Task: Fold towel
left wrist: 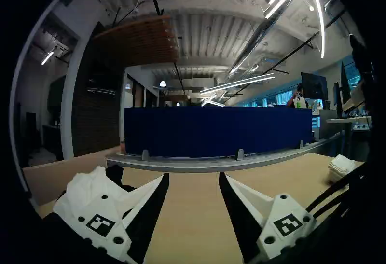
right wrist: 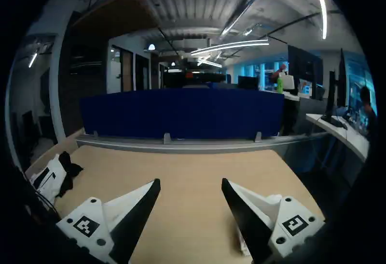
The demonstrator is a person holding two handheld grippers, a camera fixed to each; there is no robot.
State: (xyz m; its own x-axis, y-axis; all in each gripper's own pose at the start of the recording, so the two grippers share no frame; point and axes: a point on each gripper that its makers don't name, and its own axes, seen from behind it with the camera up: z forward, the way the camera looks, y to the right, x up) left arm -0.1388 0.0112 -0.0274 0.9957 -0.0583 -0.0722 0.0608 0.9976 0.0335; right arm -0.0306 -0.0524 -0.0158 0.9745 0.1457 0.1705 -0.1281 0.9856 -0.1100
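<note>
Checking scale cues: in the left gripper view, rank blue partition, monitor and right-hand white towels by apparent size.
1. blue partition.
2-3. monitor and white towels look alike; the towels are nearer, so no ranking.

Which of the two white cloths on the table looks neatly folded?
The small stack near the right edge of the table in the left gripper view, layered evenly; the other white cloth, low at the left, lies crumpled.

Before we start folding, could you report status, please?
Left gripper open, right gripper open, both empty. Towel on table near right gripper, not gripped. White bundle far left.
</note>
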